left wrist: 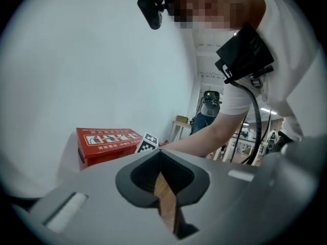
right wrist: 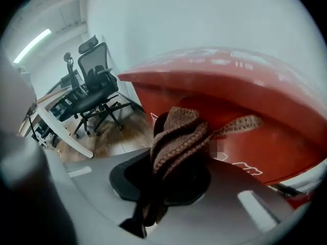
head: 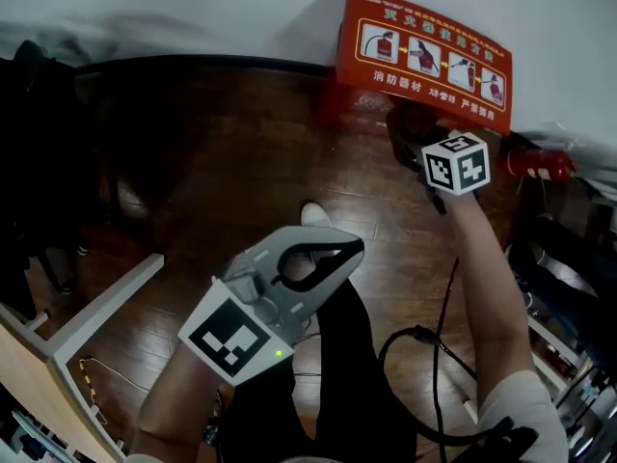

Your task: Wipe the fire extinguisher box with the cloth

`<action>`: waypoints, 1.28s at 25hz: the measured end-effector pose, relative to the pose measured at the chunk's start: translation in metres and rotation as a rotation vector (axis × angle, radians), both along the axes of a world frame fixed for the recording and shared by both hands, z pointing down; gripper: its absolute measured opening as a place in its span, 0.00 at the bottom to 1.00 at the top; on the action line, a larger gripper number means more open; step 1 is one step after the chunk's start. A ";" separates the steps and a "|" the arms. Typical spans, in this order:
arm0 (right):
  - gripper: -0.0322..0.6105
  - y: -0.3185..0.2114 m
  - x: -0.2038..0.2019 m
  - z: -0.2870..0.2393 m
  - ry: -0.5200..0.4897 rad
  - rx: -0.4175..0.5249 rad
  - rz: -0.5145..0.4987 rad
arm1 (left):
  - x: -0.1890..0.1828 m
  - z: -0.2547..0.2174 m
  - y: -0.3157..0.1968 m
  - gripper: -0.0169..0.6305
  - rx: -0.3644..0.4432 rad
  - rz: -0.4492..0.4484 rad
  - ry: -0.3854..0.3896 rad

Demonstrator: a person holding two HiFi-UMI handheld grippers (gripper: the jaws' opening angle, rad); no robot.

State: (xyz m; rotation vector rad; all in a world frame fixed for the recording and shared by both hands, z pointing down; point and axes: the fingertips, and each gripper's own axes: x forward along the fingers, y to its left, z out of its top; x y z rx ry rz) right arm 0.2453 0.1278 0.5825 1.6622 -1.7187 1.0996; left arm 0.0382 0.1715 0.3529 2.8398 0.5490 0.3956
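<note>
The red fire extinguisher box [head: 424,56] stands against the white wall at the far right of the head view. My right gripper [head: 416,143] is shut on a brown knitted cloth [right wrist: 176,137], whose bunched end lies close against the box's red front [right wrist: 265,137] under its top edge. In the head view the cloth [head: 407,123] shows as a dark lump just below the box. My left gripper [head: 353,249] hangs lower, over the wooden floor, shut with nothing in it. The left gripper view shows the box [left wrist: 104,143] from afar.
A red fire extinguisher [head: 536,162] lies right of the box. A white desk frame [head: 101,307] stands at lower left, dark items at far left, shelving at far right. A black cable [head: 424,350] runs along my right arm. An office chair [right wrist: 94,83] stands behind.
</note>
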 end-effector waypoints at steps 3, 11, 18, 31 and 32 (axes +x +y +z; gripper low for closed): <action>0.13 -0.005 0.000 0.032 -0.026 -0.023 0.015 | 0.008 0.015 -0.008 0.03 -0.029 -0.021 -0.011; 0.13 -0.005 0.010 0.153 -0.048 -0.119 0.053 | 0.024 0.078 -0.038 0.03 -0.060 -0.063 -0.050; 0.13 0.009 0.005 0.254 -0.099 -0.254 0.076 | 0.024 0.123 -0.053 0.03 -0.128 -0.133 -0.071; 0.13 -0.031 -0.061 0.081 0.000 -0.038 -0.033 | -0.003 0.067 -0.059 0.03 -0.091 -0.145 -0.062; 0.13 -0.037 -0.065 0.061 -0.003 -0.004 -0.019 | -0.004 0.060 -0.059 0.03 -0.088 -0.145 -0.061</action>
